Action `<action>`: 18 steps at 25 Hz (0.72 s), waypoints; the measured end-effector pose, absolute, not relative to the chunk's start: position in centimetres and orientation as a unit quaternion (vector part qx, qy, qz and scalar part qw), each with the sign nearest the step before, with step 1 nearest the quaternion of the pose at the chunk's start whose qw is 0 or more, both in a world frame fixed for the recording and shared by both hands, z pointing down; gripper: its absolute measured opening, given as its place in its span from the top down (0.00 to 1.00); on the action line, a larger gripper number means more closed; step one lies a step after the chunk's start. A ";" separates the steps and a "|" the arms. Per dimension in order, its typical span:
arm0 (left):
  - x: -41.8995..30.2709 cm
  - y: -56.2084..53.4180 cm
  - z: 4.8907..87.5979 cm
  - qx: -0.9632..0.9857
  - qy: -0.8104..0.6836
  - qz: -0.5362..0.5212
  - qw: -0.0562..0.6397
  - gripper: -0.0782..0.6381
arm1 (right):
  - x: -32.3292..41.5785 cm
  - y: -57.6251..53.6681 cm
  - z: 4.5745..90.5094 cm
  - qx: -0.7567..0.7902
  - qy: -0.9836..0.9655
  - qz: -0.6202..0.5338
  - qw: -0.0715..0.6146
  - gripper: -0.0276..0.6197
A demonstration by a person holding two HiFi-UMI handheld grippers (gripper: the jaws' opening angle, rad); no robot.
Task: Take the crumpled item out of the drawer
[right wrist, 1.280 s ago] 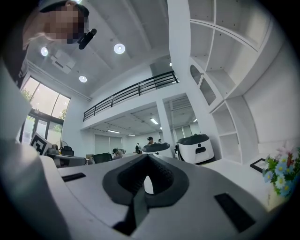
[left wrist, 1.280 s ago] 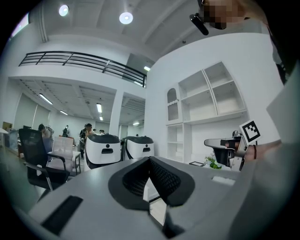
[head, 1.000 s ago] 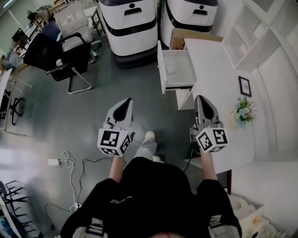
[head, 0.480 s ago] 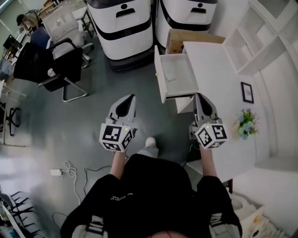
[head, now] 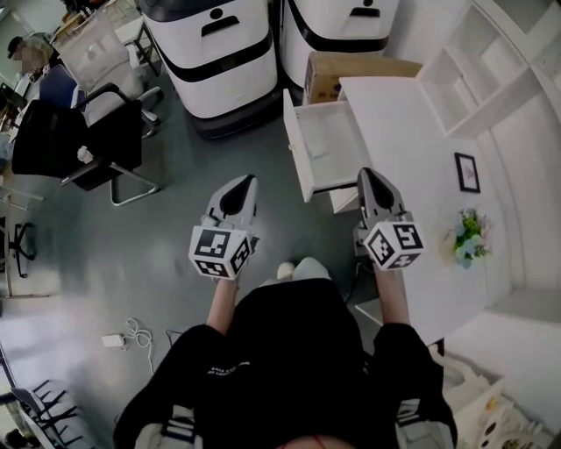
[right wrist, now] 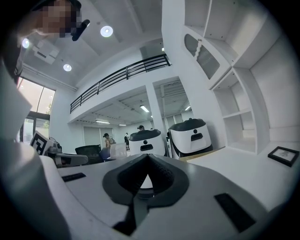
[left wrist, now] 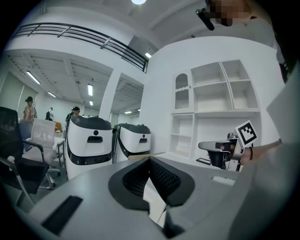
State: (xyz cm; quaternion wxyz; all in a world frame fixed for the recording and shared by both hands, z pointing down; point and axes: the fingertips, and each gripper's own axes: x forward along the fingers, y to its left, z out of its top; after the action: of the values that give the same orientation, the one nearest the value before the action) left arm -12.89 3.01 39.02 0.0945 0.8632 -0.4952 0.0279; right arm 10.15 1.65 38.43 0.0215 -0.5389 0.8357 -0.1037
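The white drawer (head: 302, 167) stands pulled out from the white desk (head: 412, 123), open to the left. Its inside looks pale; a faint lump shows in its far part, too dim to tell what it is. My left gripper (head: 245, 179) hangs over the grey floor, left of the drawer's front, jaws shut on nothing. My right gripper (head: 366, 172) is over the desk's near corner, just right of the drawer, also shut and empty. In the left gripper view (left wrist: 149, 160) and the right gripper view (right wrist: 147, 157) the pads meet at the tip.
Two big white machines (head: 210, 44) (head: 337, 26) stand beyond the drawer, with a cardboard box (head: 351, 72) beside the desk. A black chair (head: 79, 140) is at left. On the desk lie a picture frame (head: 466, 172) and flowers (head: 469, 238). White shelves (head: 491, 70) line the right.
The person has stepped forward, so the drawer and desk now sit closer to both grippers. Both grippers stay shut and side by side.
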 end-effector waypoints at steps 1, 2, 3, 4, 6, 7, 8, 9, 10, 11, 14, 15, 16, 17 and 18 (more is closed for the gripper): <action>-12.8 2.5 39.2 0.864 -0.493 0.029 0.097 0.90 | 10.1 1.2 38.6 -0.539 0.835 -0.106 0.018 0.97; -12.7 1.9 39.4 0.865 -0.491 0.029 0.100 0.90 | 10.1 0.6 38.8 -0.540 0.835 -0.107 0.016 0.97; -12.5 1.2 39.6 0.866 -0.489 0.030 0.103 0.90 | 10.1 0.0 39.0 -0.540 0.835 -0.108 0.013 0.97; -12.3 0.6 39.9 0.866 -0.487 0.031 0.105 0.89 | 10.2 -0.6 39.2 -0.540 0.835 -0.109 0.011 0.97; -11.8 -0.6 40.6 0.867 -0.484 0.034 0.111 0.90 | 10.3 -1.9 39.7 -0.540 0.834 -0.111 0.009 0.97; -11.6 -1.2 41.0 0.867 -0.483 0.036 0.114 0.89 | 10.4 -2.6 40.0 -0.540 0.834 -0.114 0.007 0.97; -11.4 -1.9 41.3 0.867 -0.483 0.037 0.118 0.89 | 10.5 -3.3 40.3 -0.540 0.833 -0.117 0.006 0.97; -11.2 -2.6 41.7 0.867 -0.482 0.038 0.122 0.89 | 10.6 -4.1 40.6 -0.540 0.833 -0.121 0.006 0.97; -11.0 -3.3 42.0 0.866 -0.482 0.039 0.126 0.89 | 10.7 -4.9 40.9 -0.540 0.832 -0.126 0.006 0.97; -10.7 -4.0 42.3 0.866 -0.481 0.041 0.130 0.89 | 10.8 -5.8 41.3 -0.540 0.831 -0.131 0.005 0.97; -9.8 -6.1 43.3 0.865 -0.478 0.050 0.141 0.90 | 11.1 -8.2 42.4 -0.536 0.832 -0.143 -0.003 0.97; -9.6 -6.8 43.7 0.865 -0.478 0.053 0.146 0.90 | 11.2 -9.0 42.8 -0.534 0.832 -0.146 -0.008 0.97; -9.4 -7.5 44.1 0.864 -0.478 0.056 0.150 0.90 | 11.2 -9.9 43.2 -0.533 0.833 -0.150 -0.012 0.97; -9.2 -8.2 44.5 0.863 -0.478 0.059 0.156 0.89 | 11.3 -10.7 43.6 -0.532 0.833 -0.154 -0.016 0.97; -9.0 -8.9 45.0 0.862 -0.477 0.062 0.161 0.90 | 11.4 -11.5 44.1 -0.529 0.833 -0.158 -0.020 0.97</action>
State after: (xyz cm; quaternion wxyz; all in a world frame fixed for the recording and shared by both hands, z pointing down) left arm -9.01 -8.95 44.95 0.1611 0.8616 -0.4774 0.0622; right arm 11.39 -11.46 44.09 -0.0200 -0.5292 0.8333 -0.1583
